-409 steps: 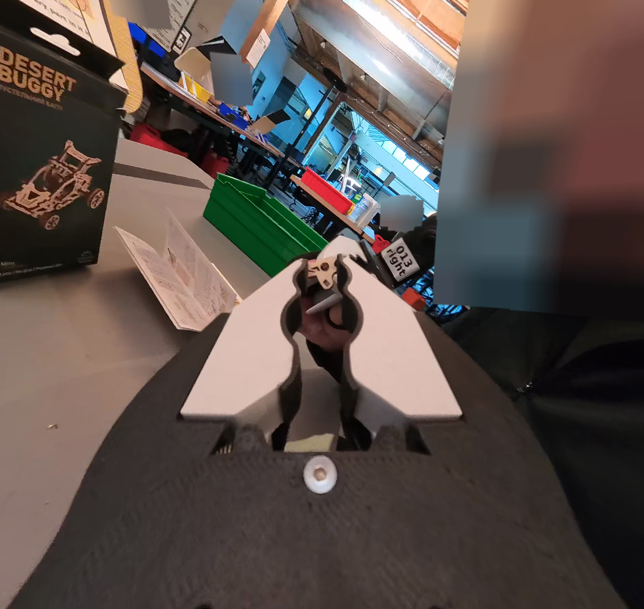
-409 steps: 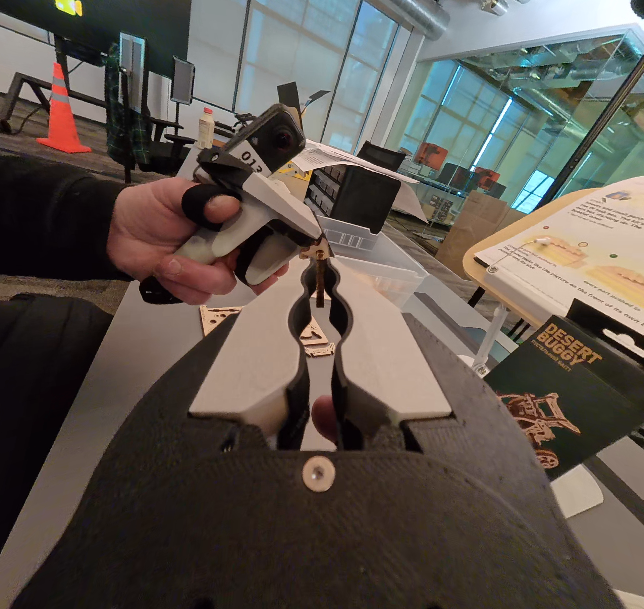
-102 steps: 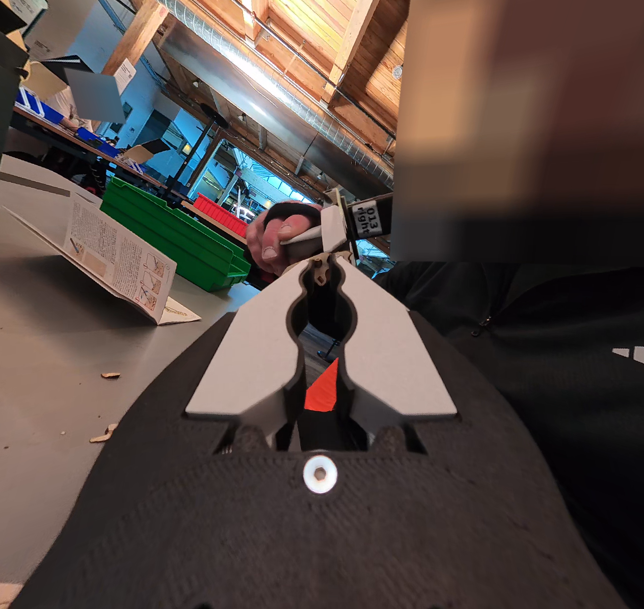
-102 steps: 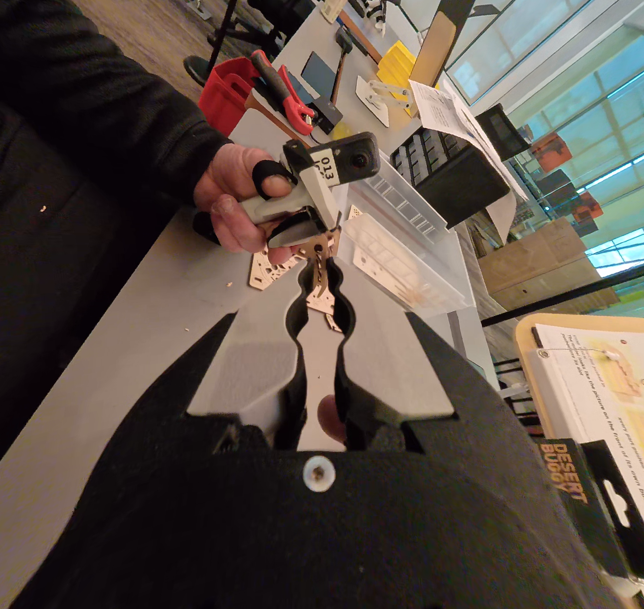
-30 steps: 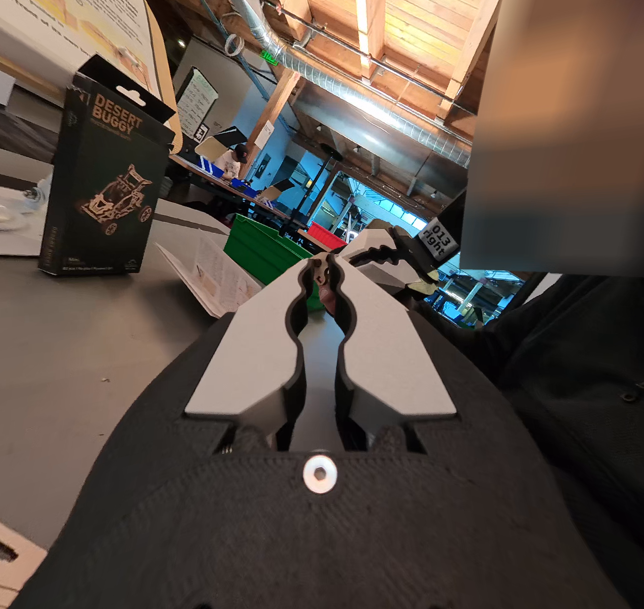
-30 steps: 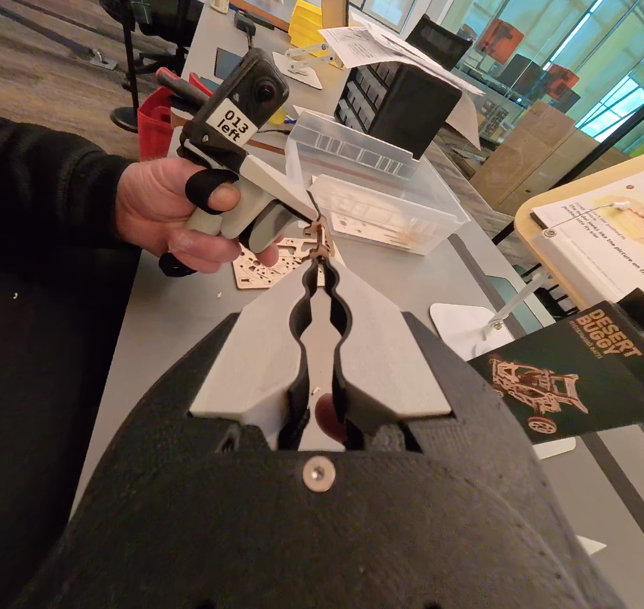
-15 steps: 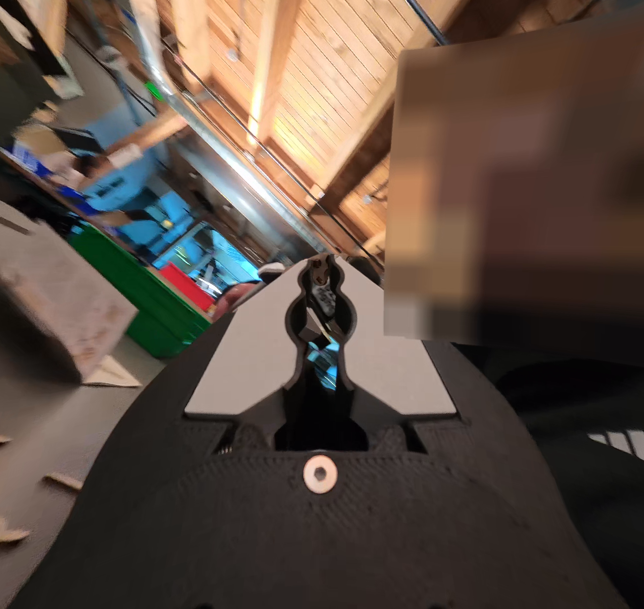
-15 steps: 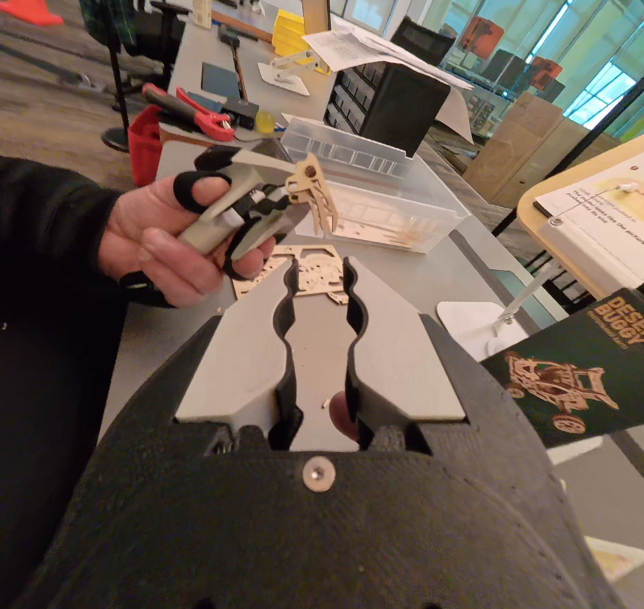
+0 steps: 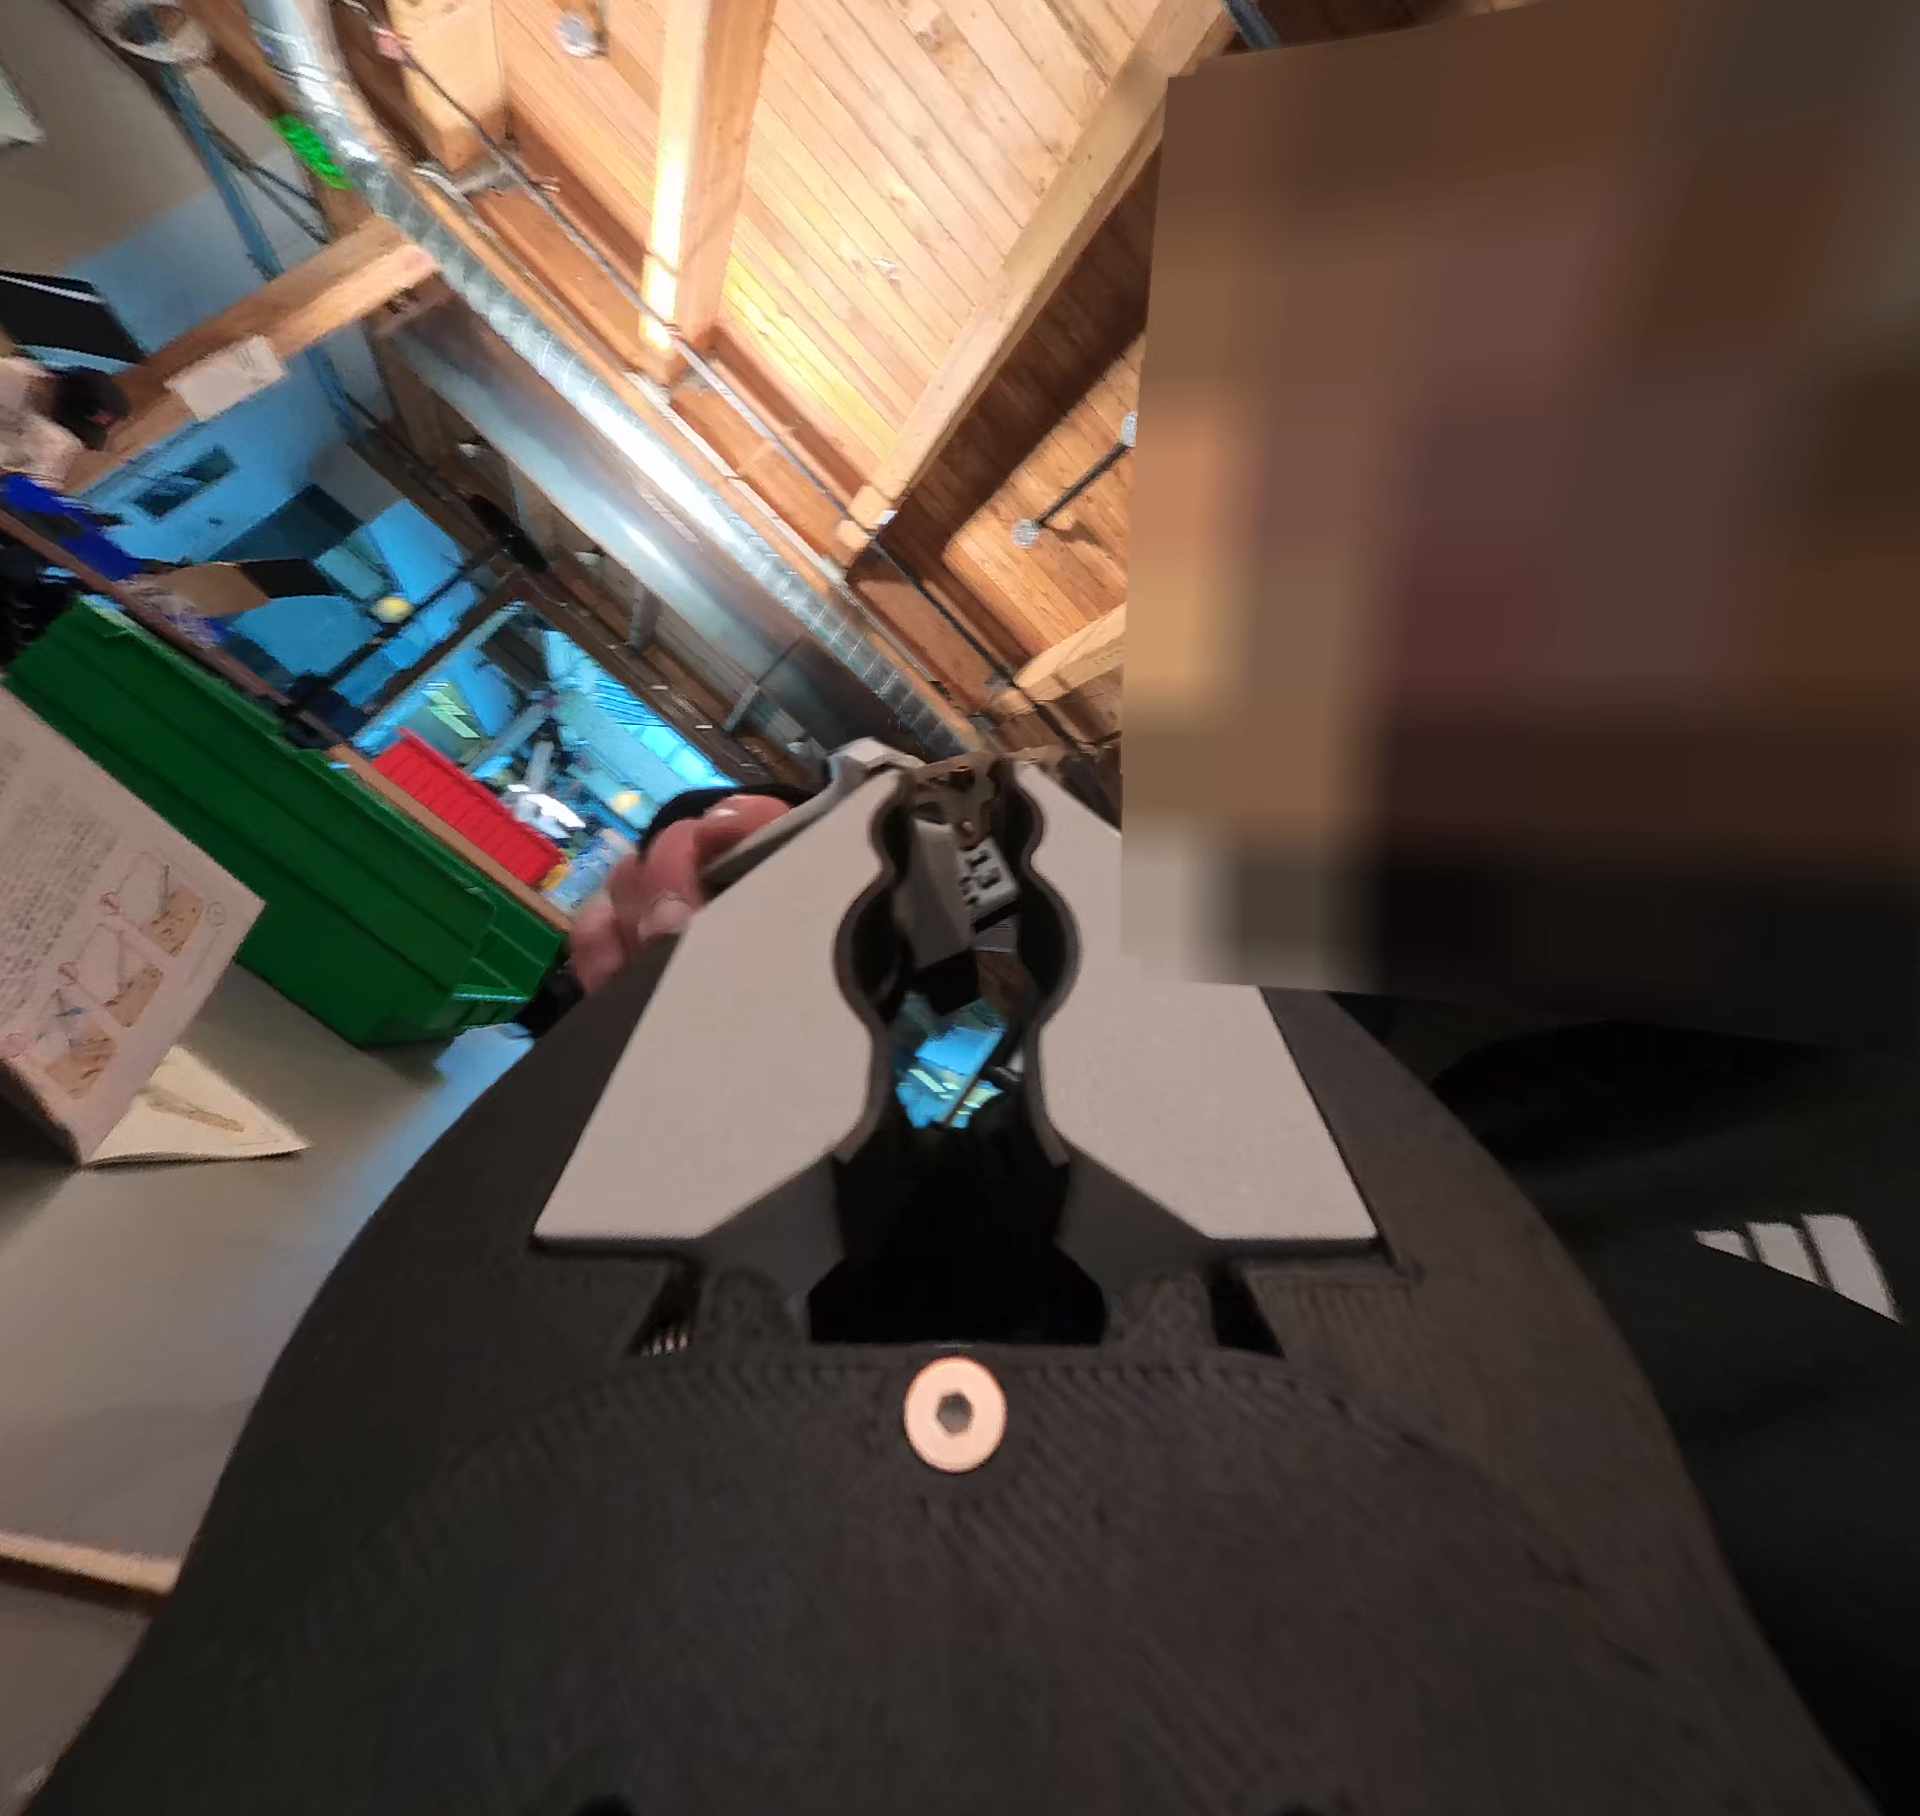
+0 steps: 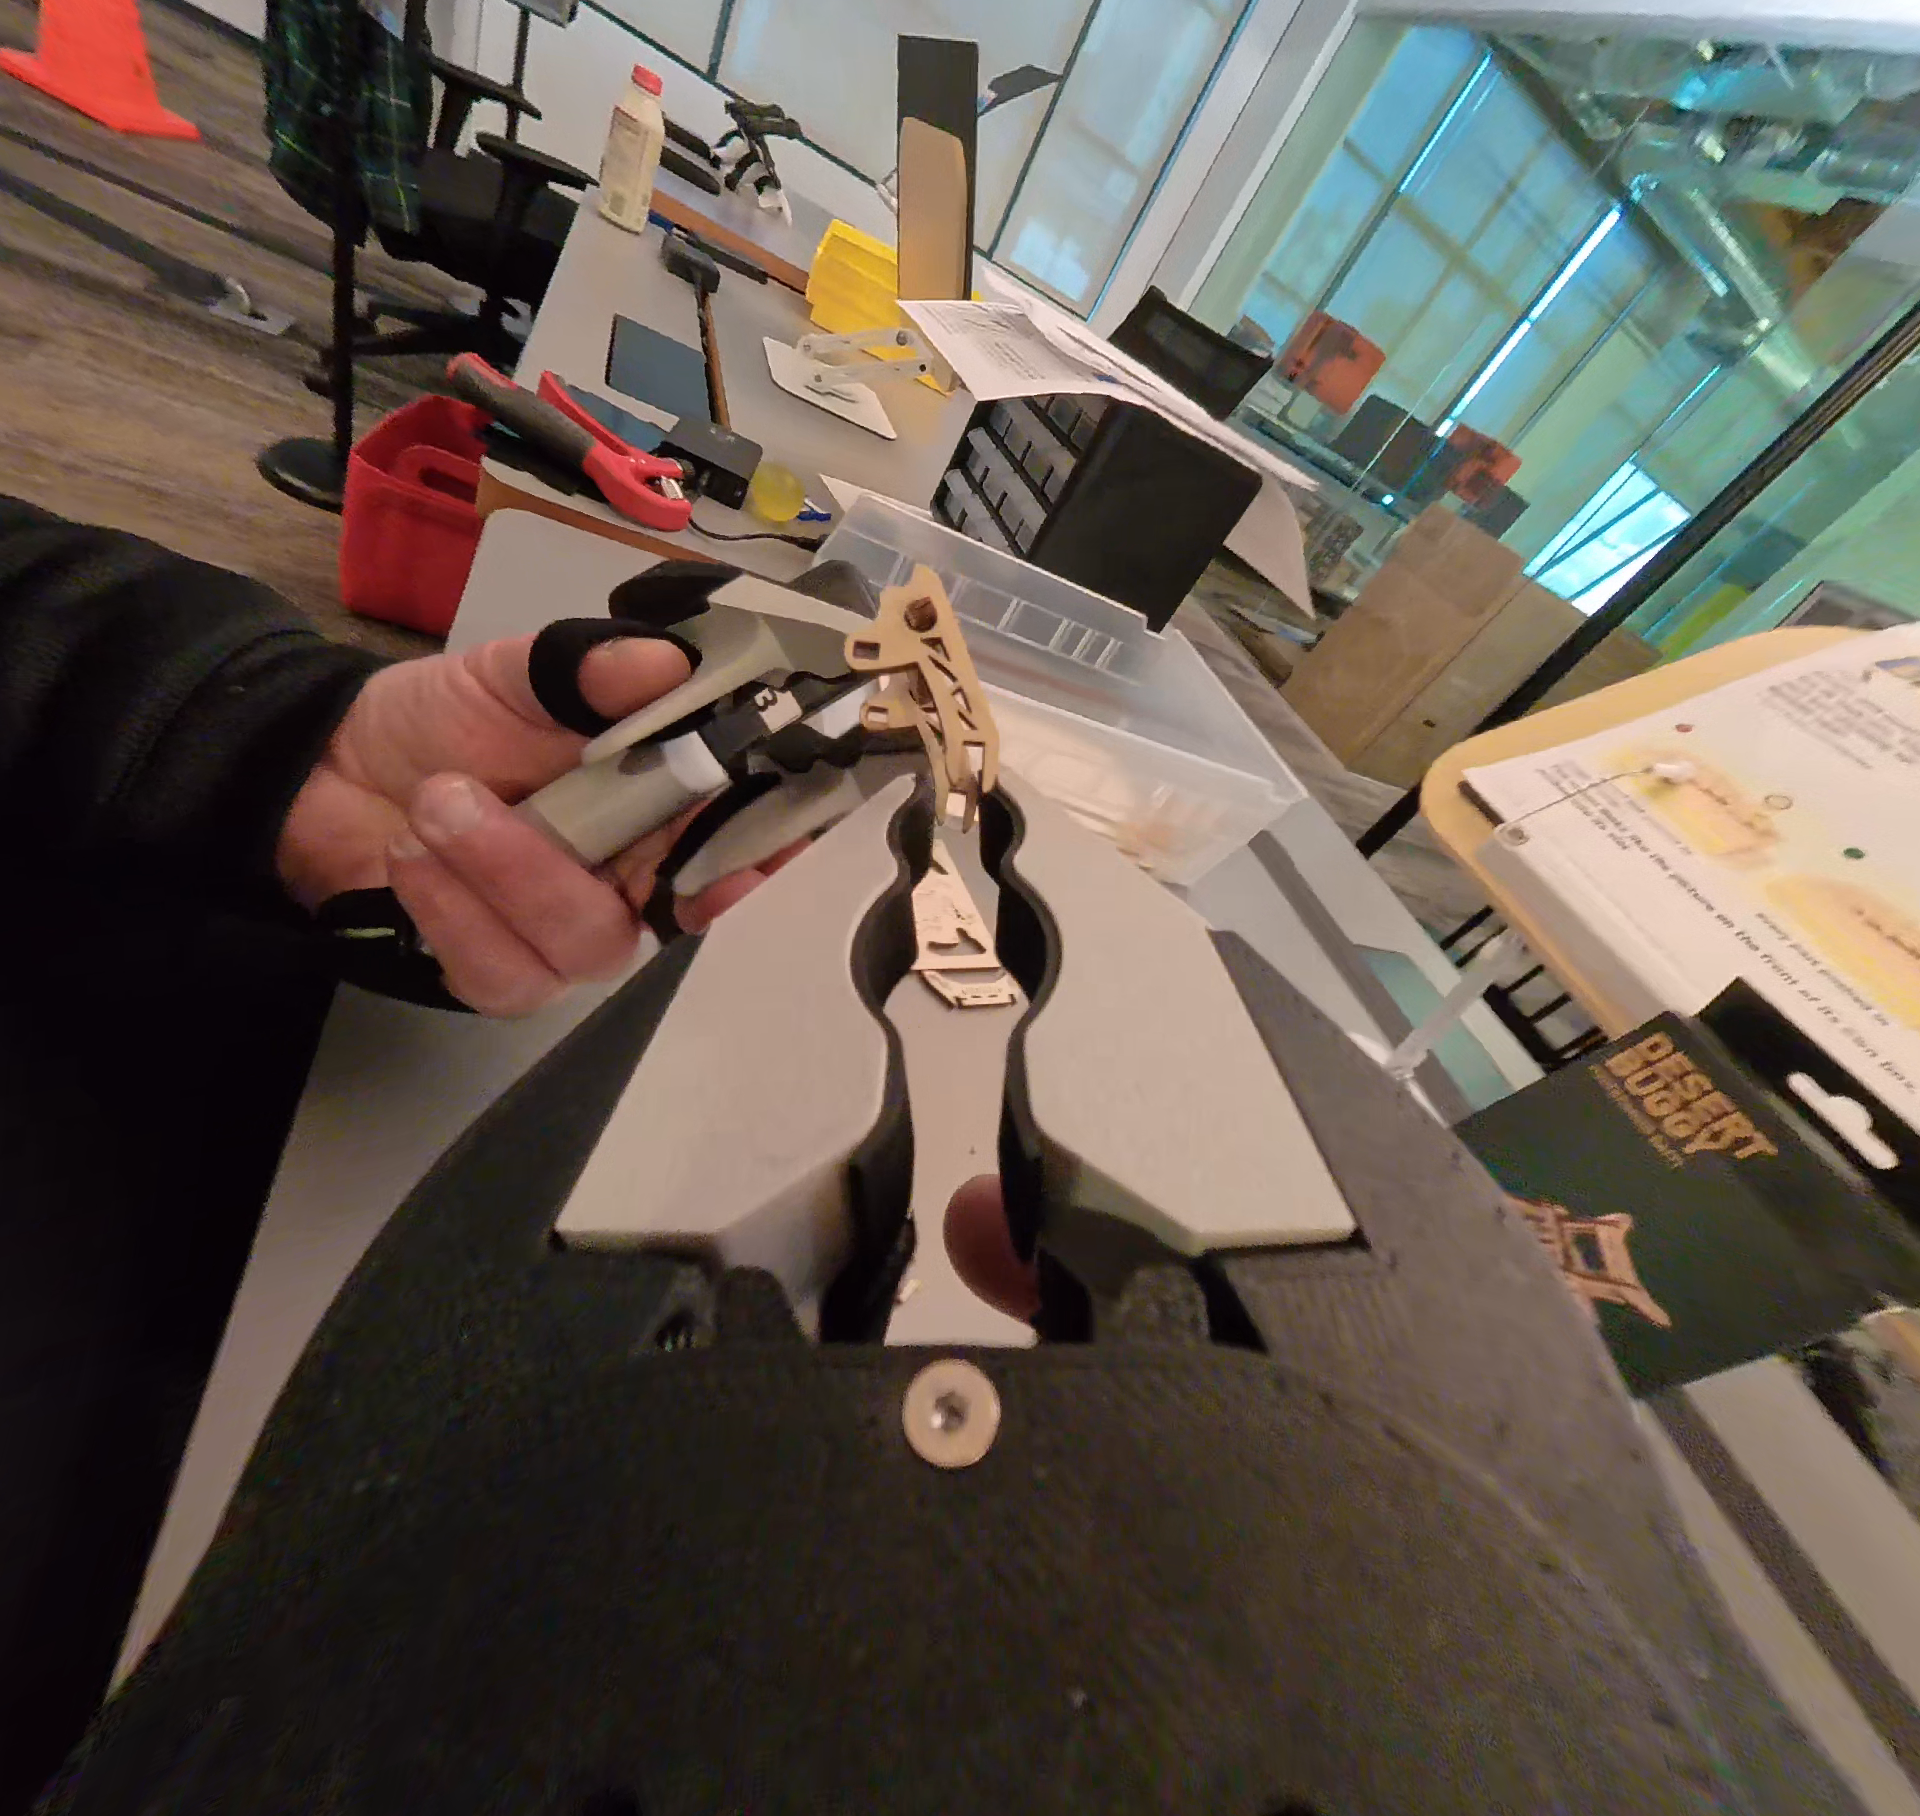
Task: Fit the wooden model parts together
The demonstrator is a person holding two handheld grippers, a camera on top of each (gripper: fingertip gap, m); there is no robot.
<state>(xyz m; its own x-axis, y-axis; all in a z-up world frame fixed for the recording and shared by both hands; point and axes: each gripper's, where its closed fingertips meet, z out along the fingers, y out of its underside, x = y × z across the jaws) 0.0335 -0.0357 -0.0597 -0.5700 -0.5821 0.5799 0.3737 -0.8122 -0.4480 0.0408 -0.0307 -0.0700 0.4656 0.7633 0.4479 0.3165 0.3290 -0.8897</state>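
A tan wooden model part (image 10: 920,696) is held up in the air over the grey table (image 10: 520,561). My left gripper (image 10: 881,704), in a person's hand (image 10: 468,810), is shut on the part's upper half. In the left wrist view the part (image 9: 956,795) sits pinched between my left gripper's (image 9: 958,779) tips. My right gripper (image 10: 951,795) comes up from below. Its tips are closed on the part's pronged lower end, and both pads touch it. Both grippers hold the same part.
Flat wooden part sheets (image 10: 961,945) lie on the table under the jaws. A clear plastic box (image 10: 1091,686) and black drawer cabinet (image 10: 1101,509) stand behind. A black kit box (image 10: 1683,1195) is at right, a red bin (image 10: 416,509) at left. A green bin (image 9: 312,862) and leaflet (image 9: 94,935) show in the left wrist view.
A second ago both grippers held the part. My right gripper then opened wide, my left turned the part, and now the right pads have come together once more on its lower end.
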